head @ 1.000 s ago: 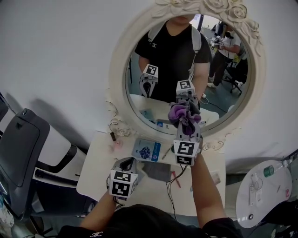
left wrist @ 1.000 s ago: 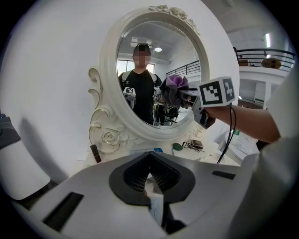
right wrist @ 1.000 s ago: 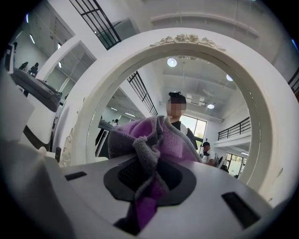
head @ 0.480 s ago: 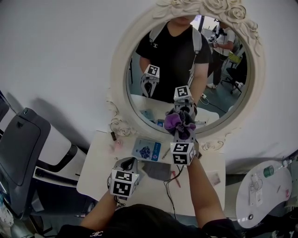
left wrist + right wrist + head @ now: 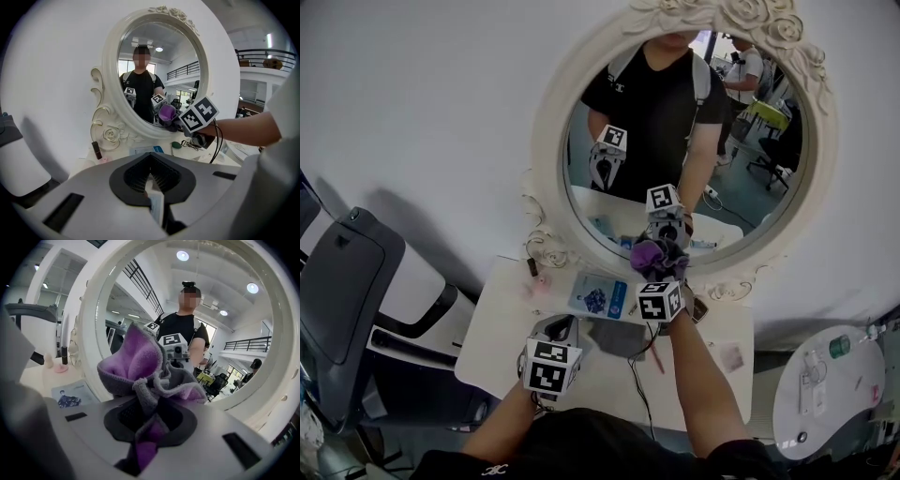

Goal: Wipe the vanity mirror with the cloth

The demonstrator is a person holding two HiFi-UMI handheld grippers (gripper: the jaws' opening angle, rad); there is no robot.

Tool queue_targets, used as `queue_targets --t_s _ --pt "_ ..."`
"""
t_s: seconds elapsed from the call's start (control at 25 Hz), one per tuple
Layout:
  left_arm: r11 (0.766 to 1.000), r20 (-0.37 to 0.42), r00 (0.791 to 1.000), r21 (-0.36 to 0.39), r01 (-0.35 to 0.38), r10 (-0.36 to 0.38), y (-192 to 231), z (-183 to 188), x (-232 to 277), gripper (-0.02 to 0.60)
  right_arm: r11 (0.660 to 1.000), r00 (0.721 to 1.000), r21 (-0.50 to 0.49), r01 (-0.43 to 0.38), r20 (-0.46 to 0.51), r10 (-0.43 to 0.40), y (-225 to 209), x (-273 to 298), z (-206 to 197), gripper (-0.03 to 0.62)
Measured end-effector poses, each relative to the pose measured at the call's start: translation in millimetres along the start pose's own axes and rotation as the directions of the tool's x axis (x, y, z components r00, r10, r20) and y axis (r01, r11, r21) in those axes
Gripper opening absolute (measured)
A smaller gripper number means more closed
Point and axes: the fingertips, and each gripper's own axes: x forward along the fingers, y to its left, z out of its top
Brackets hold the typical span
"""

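Note:
The oval vanity mirror [image 5: 694, 141] in its ornate white frame [image 5: 546, 178] stands at the back of the white table. My right gripper [image 5: 659, 267] is shut on a bunched purple and grey cloth [image 5: 656, 255], which it holds against the lowest part of the glass, just above the bottom rim. The right gripper view shows the cloth [image 5: 136, 362] bulging out of the jaws [image 5: 147, 416] in front of the mirror [image 5: 220, 333]. My left gripper [image 5: 555, 330] hovers low over the table, shut and holding nothing. From the left gripper view [image 5: 152, 185], the cloth [image 5: 167, 112] touches the mirror [image 5: 154, 79].
On the white table [image 5: 506, 328] lie a blue card [image 5: 600, 295], a dark lipstick tube [image 5: 532, 266], a red pen [image 5: 659, 361] and a black cable [image 5: 642, 375]. A grey chair [image 5: 347, 291] stands to the left. A round white side table [image 5: 825, 384] stands to the right.
My right gripper has slid the cloth down the glass, from the lower middle to the bottom rim. The left gripper has stayed put.

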Motion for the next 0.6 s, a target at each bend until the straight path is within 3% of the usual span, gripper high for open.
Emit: queue_targets --t_s 0.32,0.48,0.6 --pt "1.000 0.051 0.999 0.007 0.006 -0.007 -5 6 -15 0.006 0.997 0.996 0.059 -0.045 -0.072 0.049 2 -5 1 0.054" --pt "1.000 0.051 0.999 -0.009 -0.008 0.009 3 2 -20 0.006 0.997 0.995 0.045 -0.067 0.071 0.064 10 -39 39 0.052" --pt "1.000 0.047 0.999 -0.010 -0.015 0.016 8 1 -22 0.006 0.993 0.966 0.072 -0.091 0.249 0.071 9 -77 101 0.052"
